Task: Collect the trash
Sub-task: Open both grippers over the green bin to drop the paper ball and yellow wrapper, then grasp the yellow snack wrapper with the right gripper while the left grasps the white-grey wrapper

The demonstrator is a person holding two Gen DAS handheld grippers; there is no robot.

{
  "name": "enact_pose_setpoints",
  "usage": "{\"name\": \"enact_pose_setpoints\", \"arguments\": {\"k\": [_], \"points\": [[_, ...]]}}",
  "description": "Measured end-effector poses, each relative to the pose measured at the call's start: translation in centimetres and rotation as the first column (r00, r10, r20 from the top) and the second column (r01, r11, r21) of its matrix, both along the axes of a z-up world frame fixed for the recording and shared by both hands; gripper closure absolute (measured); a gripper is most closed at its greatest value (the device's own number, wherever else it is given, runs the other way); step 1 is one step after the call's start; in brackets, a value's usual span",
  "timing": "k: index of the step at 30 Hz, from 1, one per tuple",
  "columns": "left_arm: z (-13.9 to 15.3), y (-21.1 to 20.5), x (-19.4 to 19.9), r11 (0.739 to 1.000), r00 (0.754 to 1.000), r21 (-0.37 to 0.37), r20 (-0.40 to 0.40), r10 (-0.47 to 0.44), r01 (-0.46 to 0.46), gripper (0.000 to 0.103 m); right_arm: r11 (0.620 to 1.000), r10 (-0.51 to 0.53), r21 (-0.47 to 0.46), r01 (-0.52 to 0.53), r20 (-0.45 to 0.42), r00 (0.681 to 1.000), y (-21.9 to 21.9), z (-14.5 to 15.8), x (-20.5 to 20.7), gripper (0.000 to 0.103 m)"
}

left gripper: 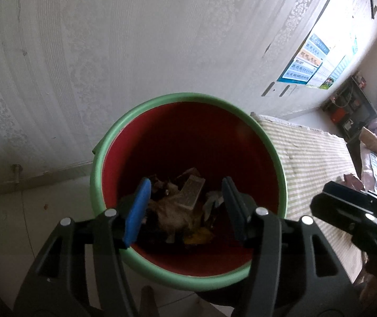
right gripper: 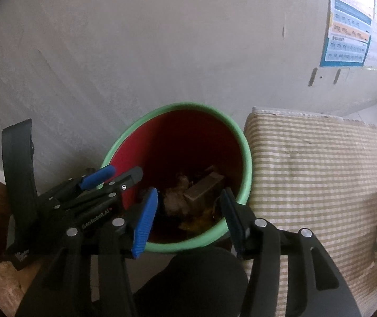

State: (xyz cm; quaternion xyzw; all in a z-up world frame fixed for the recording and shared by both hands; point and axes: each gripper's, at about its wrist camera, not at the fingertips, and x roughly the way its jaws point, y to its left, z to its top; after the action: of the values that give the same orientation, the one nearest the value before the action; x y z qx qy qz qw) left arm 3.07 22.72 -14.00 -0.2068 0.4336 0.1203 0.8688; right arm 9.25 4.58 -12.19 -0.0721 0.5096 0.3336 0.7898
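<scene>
1. Left wrist view: the left claw (left gripper: 185, 208) hangs over the red bin (left gripper: 188, 137) with its jaws apart and nothing between them; the trash (left gripper: 183, 203) lies at the bottom, straight beneath it.
2. Right wrist view: the right claw (right gripper: 188, 214) is likewise apart and empty above the same bin (right gripper: 177, 142), with the striped mattress (right gripper: 315, 163) just to its right.

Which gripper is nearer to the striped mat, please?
Right. The right gripper hangs over the bin's mat-side rim, just beside the mat; the left gripper is at the bin's far side, away from it.
</scene>
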Motion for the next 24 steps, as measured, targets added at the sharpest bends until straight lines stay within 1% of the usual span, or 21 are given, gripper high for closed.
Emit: {"name": "enact_pose_setpoints", "arguments": {"k": [1,2,3,5,9,12,15,16,18,21,22,23,24], "points": [[0.1,-0.1,0.0,1.000,1.000,0.000,0.000,-0.005,0.005,0.049,1.000,-0.009,0.001,0.009,0.001,1.000,-0.4,0.1,0.0,0.053],[0.2,-0.2,-0.1,1.000,1.000,0.001,0.002,-0.008,0.008,0.049,1.000,-0.022,0.003,0.022,0.001,1.000,-1.0,0.1,-0.1,0.051],[0.2,-0.3,-0.3,1.000,1.000,0.002,0.003,-0.010,0.010,0.049,0.999,-0.033,0.004,0.033,0.000,0.999,-1.4,0.2,-0.1,0.047],[0.5,-0.7,-0.1,1.000,1.000,0.002,0.007,-0.016,0.016,0.047,0.997,-0.072,0.008,0.072,-0.004,0.997,-3.0,0.3,-0.2,0.045],[0.9,-1.9,0.0,0.999,0.999,0.001,0.012,-0.040,0.040,0.045,0.987,-0.158,0.008,0.158,-0.024,0.987,-6.9,-0.2,-0.4,0.044],[1.4,-3.4,0.3,0.997,0.997,0.012,0.012,-0.071,0.071,0.045,0.969,-0.245,0.010,0.246,-0.034,0.969,-10.9,-0.7,-0.7,0.044],[1.7,-4.8,0.4,0.995,0.995,0.016,0.014,-0.100,0.100,0.044,0.937,-0.350,-0.003,0.350,-0.027,0.936,-15.7,-1.7,-1.1,0.044],[1.9,-5.4,0.5,0.994,0.994,0.021,0.016,-0.112,0.112,0.043,0.916,-0.400,-0.021,0.400,-0.027,0.916,-18.2,-2.3,-1.1,0.044],[2.2,-6.3,0.6,0.991,0.992,0.029,0.018,-0.129,0.128,0.041,0.885,-0.464,-0.048,0.463,-0.026,0.885,-21.3,-2.8,-1.2,0.045],[2.5,-8.1,0.9,0.987,0.987,0.035,0.011,-0.158,0.157,0.041,0.807,-0.585,-0.082,0.585,0.021,0.811,-27.4,-3.0,-1.0,0.045],[2.5,-8.5,1.0,0.986,0.987,0.035,0.008,-0.162,0.162,0.040,0.767,-0.632,-0.103,0.633,0.051,0.774,-29.8,-3.0,-0.7,0.044],[2.5,-9.1,1.1,0.985,0.985,0.033,0.001,-0.171,0.171,0.040,0.745,-0.655,-0.112,0.658,0.064,0.753,-31.1,-3.0,-0.4,0.045],[2.5,-9.9,1.3,0.983,0.983,0.030,-0.006,-0.183,0.183,0.040,0.714,-0.686,-0.117,0.690,0.078,0.723,-32.8,-3.1,0.1,0.045]]}}
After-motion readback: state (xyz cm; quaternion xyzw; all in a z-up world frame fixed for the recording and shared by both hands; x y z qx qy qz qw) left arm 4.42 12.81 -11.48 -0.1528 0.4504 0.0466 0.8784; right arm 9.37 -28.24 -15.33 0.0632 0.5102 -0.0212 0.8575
